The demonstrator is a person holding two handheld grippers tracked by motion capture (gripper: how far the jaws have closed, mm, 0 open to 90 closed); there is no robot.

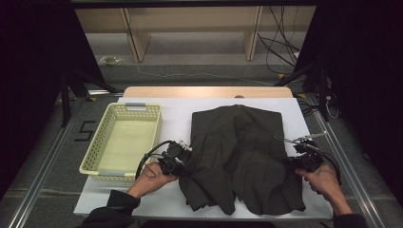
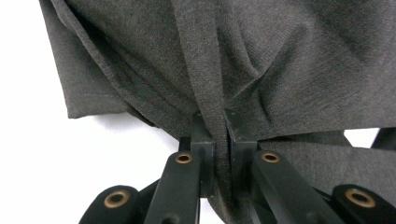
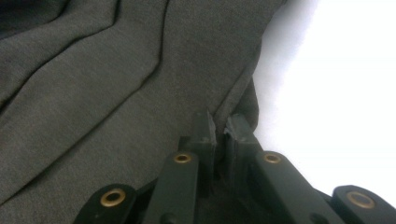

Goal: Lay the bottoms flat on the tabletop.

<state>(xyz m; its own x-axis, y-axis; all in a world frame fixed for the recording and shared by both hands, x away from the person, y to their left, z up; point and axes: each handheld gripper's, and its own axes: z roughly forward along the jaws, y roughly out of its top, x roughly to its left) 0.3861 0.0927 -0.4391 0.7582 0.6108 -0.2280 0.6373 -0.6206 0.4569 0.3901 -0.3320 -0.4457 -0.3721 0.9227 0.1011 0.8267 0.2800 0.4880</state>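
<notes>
A dark grey garment (image 1: 240, 152) lies rumpled on the white table top (image 1: 176, 111), right of centre. My left gripper (image 1: 183, 159) is at its left edge, shut on a fold of the cloth (image 2: 205, 70) that runs up between the jaws. My right gripper (image 1: 292, 164) is at the garment's right edge, shut on the cloth's border (image 3: 233, 105). A hand holds each gripper from below. In the right gripper view the garment (image 3: 107, 93) spreads left of the jaws, with white table to the right.
A pale yellow perforated basket (image 1: 102, 142) stands at the table's left, close beside my left gripper. The table's front edge lies just below the garment's hem. Cables and a wooden frame lie on the floor beyond the far edge.
</notes>
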